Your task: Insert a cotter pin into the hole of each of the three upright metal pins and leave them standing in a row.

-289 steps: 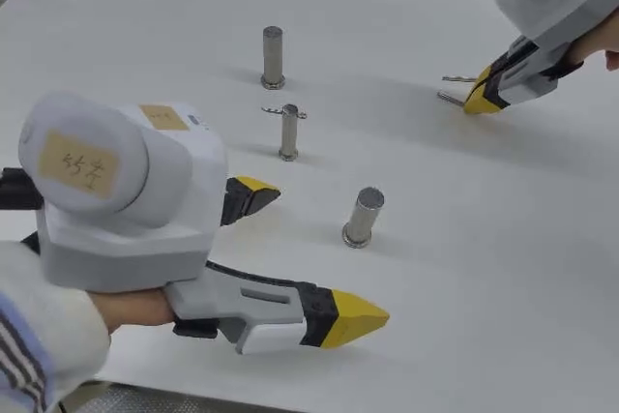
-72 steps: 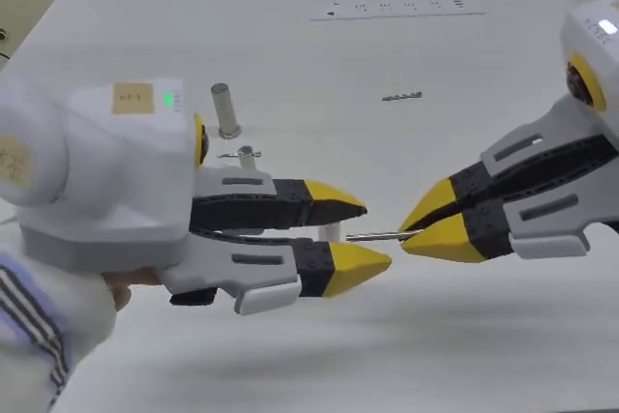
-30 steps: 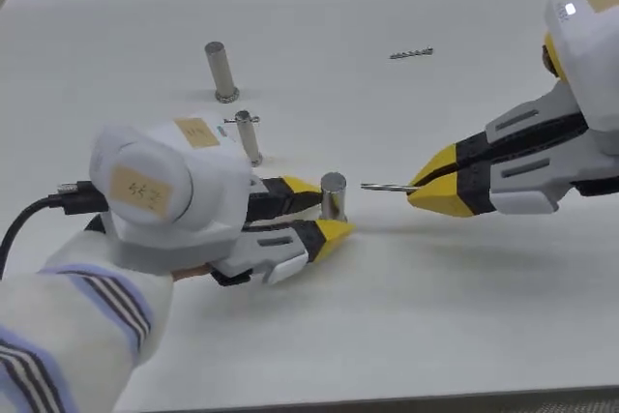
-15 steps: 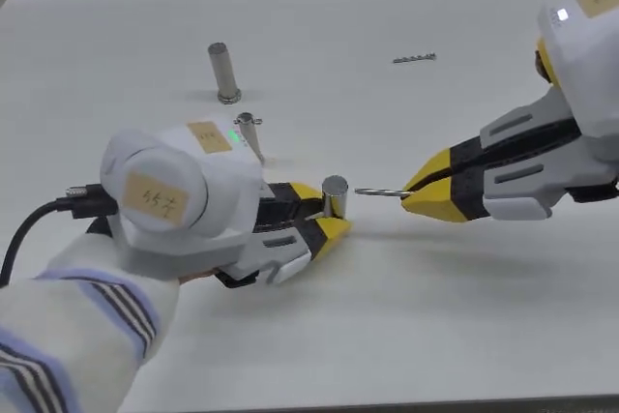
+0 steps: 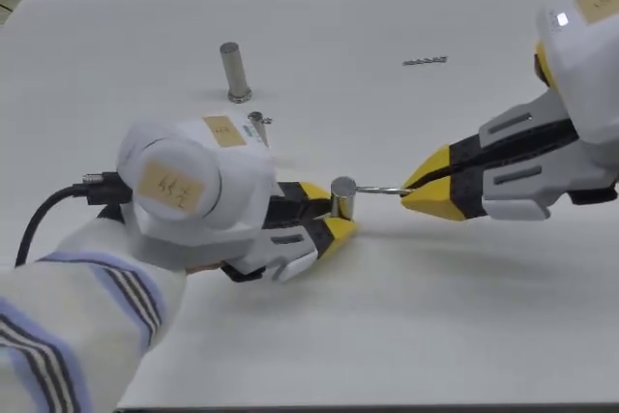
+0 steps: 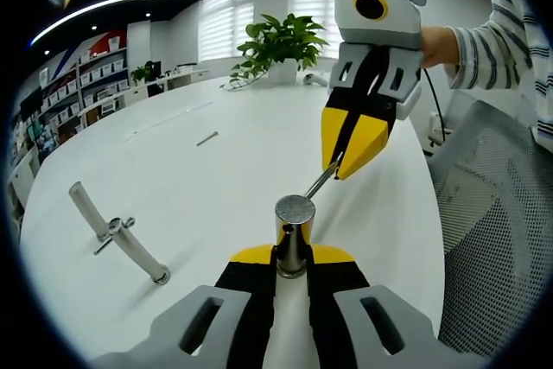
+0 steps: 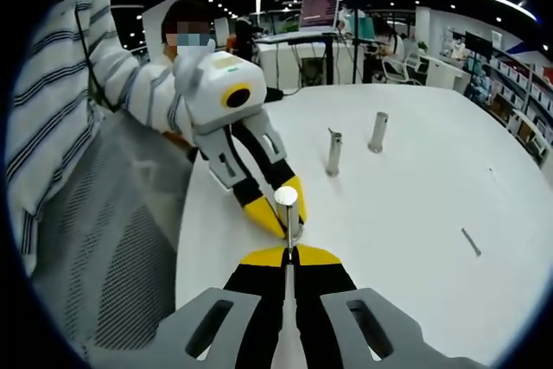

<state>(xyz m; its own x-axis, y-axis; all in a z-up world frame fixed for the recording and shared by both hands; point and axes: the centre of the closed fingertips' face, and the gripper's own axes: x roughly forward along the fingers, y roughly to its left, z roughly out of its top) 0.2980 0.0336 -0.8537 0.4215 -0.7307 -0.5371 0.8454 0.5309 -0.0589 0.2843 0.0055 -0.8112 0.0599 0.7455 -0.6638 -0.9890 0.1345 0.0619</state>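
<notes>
- Head view: the left gripper (image 5: 329,212) lies low on the white table (image 5: 319,336), its yellow-tipped jaws drawn in on either side of the near pin (image 5: 342,194) and pressing on its lower part.
- The near pin is a short steel-grey cylinder with a flat round top. It stands upright, closest to the person of the three.
- The right gripper (image 5: 410,191) comes in from the right with its jaws pinched together on a cotter pin (image 5: 380,189), a thin grey wire held about level.
- The cotter pin's free end meets the near pin just under its top; whether it has entered the hole cannot be told.
- Left gripper view: the near pin (image 6: 294,232) rises between this gripper's own jaws, and the cotter pin (image 6: 319,182) slants down from the right gripper's tips to the back of the pin's head.
- Right gripper view: the middle pin (image 7: 334,153) and the far pin (image 7: 377,131) stand upright beyond the near pin, roughly in a line with it.
- In the left gripper view the middle pin carries a cotter pin through its upper part.
- A loose cotter pin (image 5: 426,61) lies flat on the table, well apart from the three pins.
</notes>
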